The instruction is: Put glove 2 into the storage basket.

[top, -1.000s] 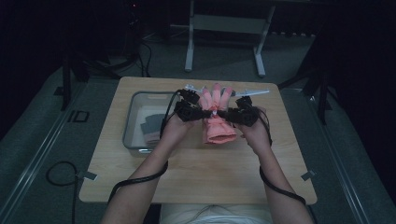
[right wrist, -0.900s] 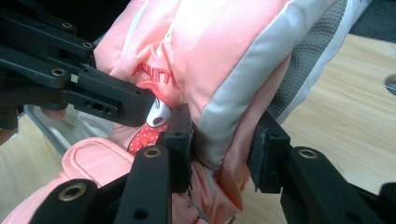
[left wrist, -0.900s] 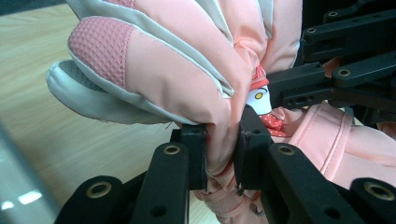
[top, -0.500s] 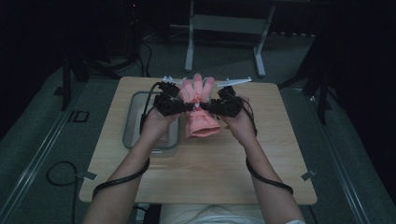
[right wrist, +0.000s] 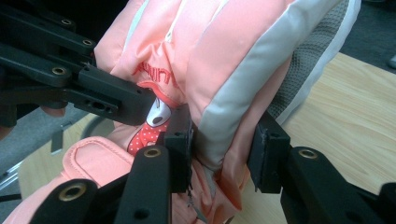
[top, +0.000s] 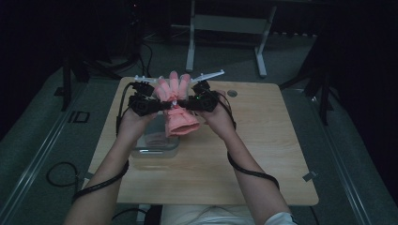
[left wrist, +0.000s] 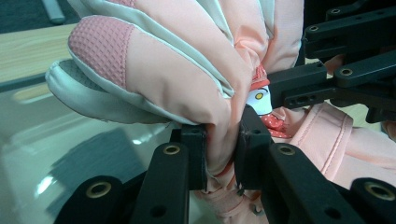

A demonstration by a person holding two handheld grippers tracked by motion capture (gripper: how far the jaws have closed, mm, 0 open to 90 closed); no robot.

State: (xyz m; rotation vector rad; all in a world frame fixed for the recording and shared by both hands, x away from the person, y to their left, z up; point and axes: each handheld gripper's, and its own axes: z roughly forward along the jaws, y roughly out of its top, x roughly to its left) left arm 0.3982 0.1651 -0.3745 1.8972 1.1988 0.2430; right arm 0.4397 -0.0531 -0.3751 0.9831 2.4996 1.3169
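Wooden table, pink glove held above it.
Left gripper and right gripper each pinch the glove's opposite sides.

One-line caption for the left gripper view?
Left tool pinches a pink glove above a clear bin.

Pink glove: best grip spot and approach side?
Grip the pink glove at its narrow waist between fingers and cuff, one tool from each side. The padded fabric gathers thin enough there; the left tool and right tool already pinch it that way.
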